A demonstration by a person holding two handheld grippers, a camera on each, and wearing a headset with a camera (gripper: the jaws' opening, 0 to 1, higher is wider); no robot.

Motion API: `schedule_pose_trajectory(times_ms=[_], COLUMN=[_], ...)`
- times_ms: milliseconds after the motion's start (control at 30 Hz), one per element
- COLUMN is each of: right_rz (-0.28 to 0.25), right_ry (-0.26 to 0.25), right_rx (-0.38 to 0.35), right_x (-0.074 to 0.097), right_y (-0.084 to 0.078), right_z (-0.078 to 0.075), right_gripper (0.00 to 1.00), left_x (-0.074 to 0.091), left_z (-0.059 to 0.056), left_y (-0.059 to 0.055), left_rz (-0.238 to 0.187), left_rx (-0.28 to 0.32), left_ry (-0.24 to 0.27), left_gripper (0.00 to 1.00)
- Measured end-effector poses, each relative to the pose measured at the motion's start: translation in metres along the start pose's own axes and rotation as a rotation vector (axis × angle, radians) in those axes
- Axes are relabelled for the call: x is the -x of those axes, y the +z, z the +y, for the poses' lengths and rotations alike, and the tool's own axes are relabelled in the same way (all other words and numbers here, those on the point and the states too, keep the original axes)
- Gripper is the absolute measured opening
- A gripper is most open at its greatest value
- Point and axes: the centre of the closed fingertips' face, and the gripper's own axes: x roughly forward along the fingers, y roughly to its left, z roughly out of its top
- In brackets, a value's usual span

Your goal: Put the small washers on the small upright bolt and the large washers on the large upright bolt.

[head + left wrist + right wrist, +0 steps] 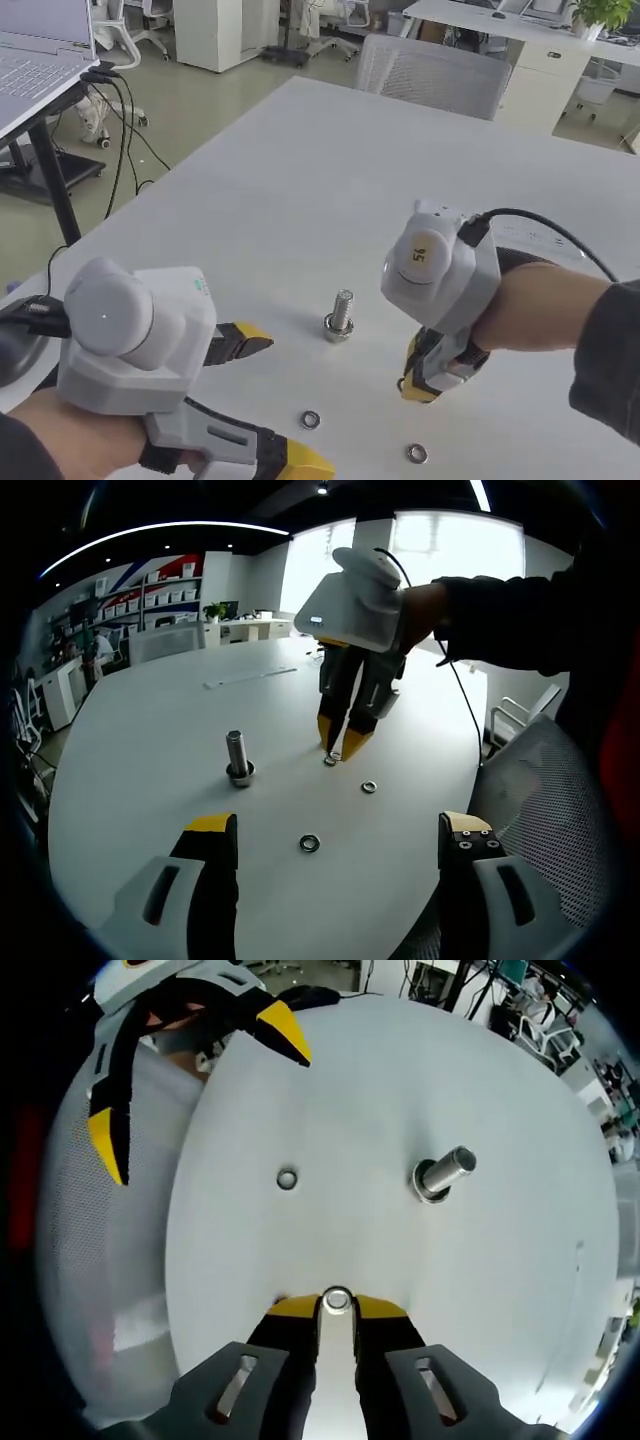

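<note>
Right gripper [337,1308] pinching 1 washer [337,1299], left gripper [338,826] — jaws wide

Open tabletop [300,180] all around the upright bolt [341,313], one loose washer [311,419] flat near the front edge.

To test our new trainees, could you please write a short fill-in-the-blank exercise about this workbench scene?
1. The bolt stands ___ on the white table.
2. The right claw closes around a ___ lying on the table.
3. The left claw is wide ___.
4. Away from both claws, ___ more washers lie loose.
Missing words: upright; washer; open; two.
</note>
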Motion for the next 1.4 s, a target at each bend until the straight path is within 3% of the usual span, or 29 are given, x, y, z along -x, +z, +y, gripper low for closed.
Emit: schedule_pose_trajectory(times_ms=[400, 967, 1400], right_rz=[-0.001, -0.004, -0.005], right_ry=[-0.017, -0.086, -0.135], right_rx=[-0.031, -0.111, -0.108], right_x=[0.020, 0.051, 0.060], right_y=[-0.021, -0.051, -0.048], right_z=[0.006, -0.014, -0.038], right_gripper=[0.13, 0.13, 0.13], left_x=[0.000, 0.001, -0.001], left_z=[0.000, -0.002, -0.002], left_y=[0.000, -0.004, -0.004], left_rz=[0.002, 0.014, 0.018], left_rx=[-0.002, -0.003, -0.002], left_ry=[-0.004, -0.009, -0.010], left_gripper=[0.82, 0.82, 0.82])
